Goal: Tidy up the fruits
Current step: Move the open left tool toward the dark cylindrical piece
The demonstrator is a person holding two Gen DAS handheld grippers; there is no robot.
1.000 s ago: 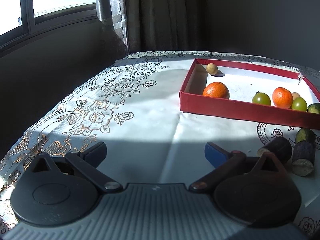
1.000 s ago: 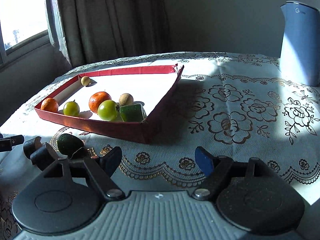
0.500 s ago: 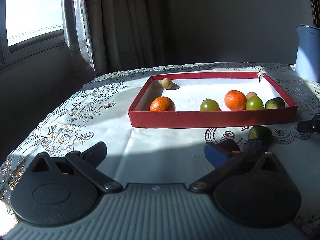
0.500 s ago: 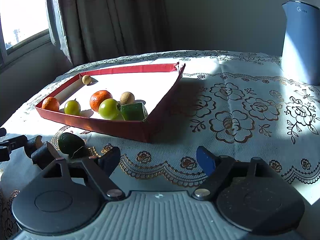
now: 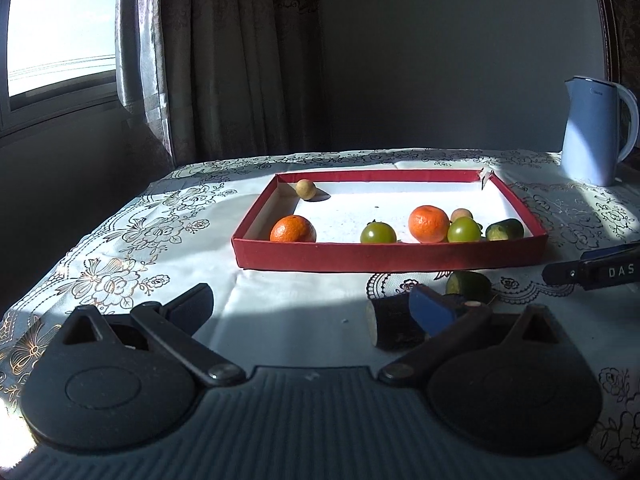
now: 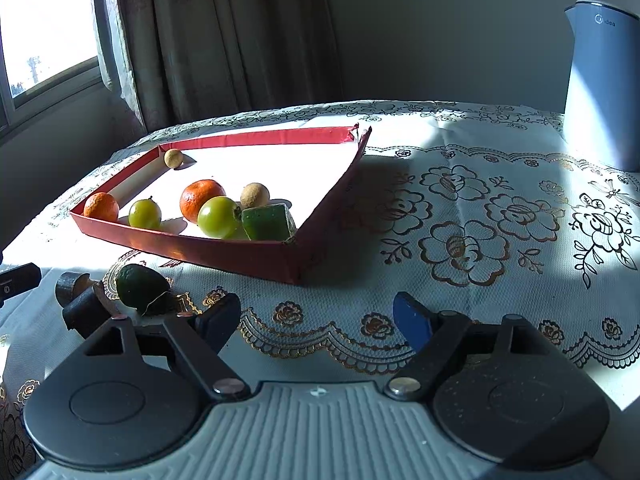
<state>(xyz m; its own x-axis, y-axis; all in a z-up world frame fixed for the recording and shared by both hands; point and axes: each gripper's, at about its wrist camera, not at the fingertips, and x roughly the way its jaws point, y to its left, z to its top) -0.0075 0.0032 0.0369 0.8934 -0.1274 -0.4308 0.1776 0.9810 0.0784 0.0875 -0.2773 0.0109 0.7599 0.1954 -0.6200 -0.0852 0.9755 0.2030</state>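
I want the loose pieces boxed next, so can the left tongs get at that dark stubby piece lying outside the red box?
Probably yes: the left tongs are open, and the dark piece lies uncovered on the cloth beside their right fingertip.

Home, lace tablecloth (image 6: 480,216) (floral), kettle (image 5: 596,128), curtains (image 5: 224,60)

"DAS" on right claw (image 5: 592,272); "idea" on kettle (image 6: 606,92).
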